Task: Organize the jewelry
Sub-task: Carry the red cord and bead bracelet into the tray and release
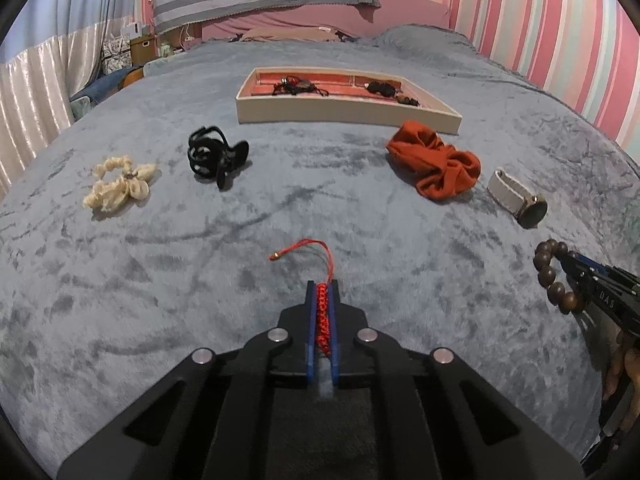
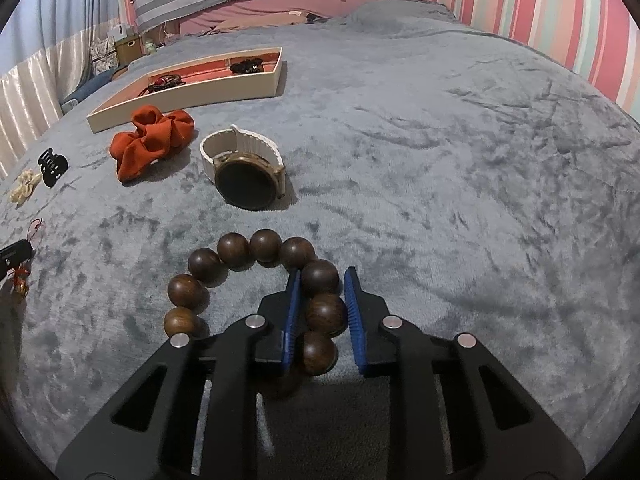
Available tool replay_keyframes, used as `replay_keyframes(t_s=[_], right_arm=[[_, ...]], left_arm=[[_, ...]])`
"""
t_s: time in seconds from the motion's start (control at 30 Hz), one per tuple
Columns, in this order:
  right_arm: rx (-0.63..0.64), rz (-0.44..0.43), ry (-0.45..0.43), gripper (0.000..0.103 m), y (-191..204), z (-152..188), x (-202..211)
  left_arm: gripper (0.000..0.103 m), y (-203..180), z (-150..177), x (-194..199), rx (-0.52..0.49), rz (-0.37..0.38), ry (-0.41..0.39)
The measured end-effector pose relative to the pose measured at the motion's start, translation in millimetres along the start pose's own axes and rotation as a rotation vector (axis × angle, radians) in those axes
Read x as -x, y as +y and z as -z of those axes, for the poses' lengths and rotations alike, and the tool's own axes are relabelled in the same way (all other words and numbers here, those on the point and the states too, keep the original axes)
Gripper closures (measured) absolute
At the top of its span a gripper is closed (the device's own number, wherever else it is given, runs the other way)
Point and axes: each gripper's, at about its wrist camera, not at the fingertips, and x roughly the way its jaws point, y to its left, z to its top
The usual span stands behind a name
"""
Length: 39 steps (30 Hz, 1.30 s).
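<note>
so right up close, the left gripper [image 1: 322, 286] has its blue pads pinched tight on a red braided cord bracelet [image 1: 322, 320], the woven part sandwiched between them and the thin tail with a tiny gold bead curling out onto the grey plush blanket [image 1: 160, 280]. over on the other side, the right gripper [image 2: 323, 274] sits around one side of a dark brown wooden bead bracelet [image 2: 240, 246], a couple of beads between the pads, pads looking pressed against them while the rest of the loop lies flat on the blanket (the jaws are only as wide as a bead, so i'd call that a grip).

a bit further out: a round dark-faced wristwatch with a white band [image 2: 240, 176], a rust-orange fabric scrunchie [image 2: 150, 140], a black plastic claw clip [image 1: 214, 156] and a cream ruffled scrunchie [image 1: 118, 186], all loose and well apart from each other.

beyond those sits the shallow cream tray with a pink lining and dividers [image 1: 344, 110], with a few dark beaded pieces already in its compartments.

my read: this is the grab step, both pieces pinched but neither looks lifted yet. next move needs a clean lift from both hands, then a carry forward over the scrunchie and clip to the tray, and dropping each piece into a free compartment. the thin cord tail could drag or snag on the plush, so lift high first.
</note>
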Motion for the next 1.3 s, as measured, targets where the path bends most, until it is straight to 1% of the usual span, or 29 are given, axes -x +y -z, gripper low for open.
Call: replay_keyframes(t_s=[0.17, 0.33, 0.57, 0.7, 0.77, 0.83, 0.93, 1.03, 1.1, 1.2, 1.3], right_arm=[[0.006, -0.003, -0.047, 0.082, 2.6, -5.9, 13.0], [0.021, -0.013, -0.084, 0.083, 6.7, -21.2, 26.1], [0.036, -0.040, -0.134, 0.083, 15.9, -56.5, 39.9], [0.056, -0.046, -0.160, 0.083, 24.8, -89.8, 42.8], [0.072, -0.045, -0.173, 0.083, 30.6, -107.8, 43.8], [0.084, -0.057, -0.183, 0.083, 37.2, -128.4, 43.9], [0.093, -0.086, -0.199, 0.083, 49.6, -165.5, 38.8], [0.103, -0.113, -0.208, 0.083, 67.4, -202.9, 25.8], [0.107, -0.128, -0.209, 0.083, 80.2, -224.0, 13.6], [0.109, -0.152, -0.201, 0.083, 99.1, -256.2, -15.8], [0.093, -0.171, -0.181, 0.083, 109.5, -275.8, -46.8]], left_arm=[[0.098, 3.8, -11.0, 6.8, -0.008, -0.003, -0.030], [0.098, 7.8, -35.5, 17.6, -0.022, -0.007, -0.080], [0.098, 17.3, -84.9, 28.9, -0.033, -0.005, -0.148], [0.098, 24.6, -122.4, 27.1, -0.032, -0.012, -0.175], [0.098, 27.3, -139.5, 21.5, -0.035, -0.020, -0.179], [0.098, 31.7, -159.9, 12.0, -0.030, -0.013, -0.164], [0.098, 37.5, -185.7, -0.7, -0.020, -0.017, -0.158], [0.098, 43.9, -213.4, -18.7, 0.007, 0.004, -0.137], [0.098, 46.1, -230.2, -33.7, 0.020, 0.010, -0.123], [0.098, 49.7, -249.2, -59.4, 0.037, 0.011, -0.098], [0.098, 54.5, -264.9, -95.3, 0.059, 0.006, -0.051]])
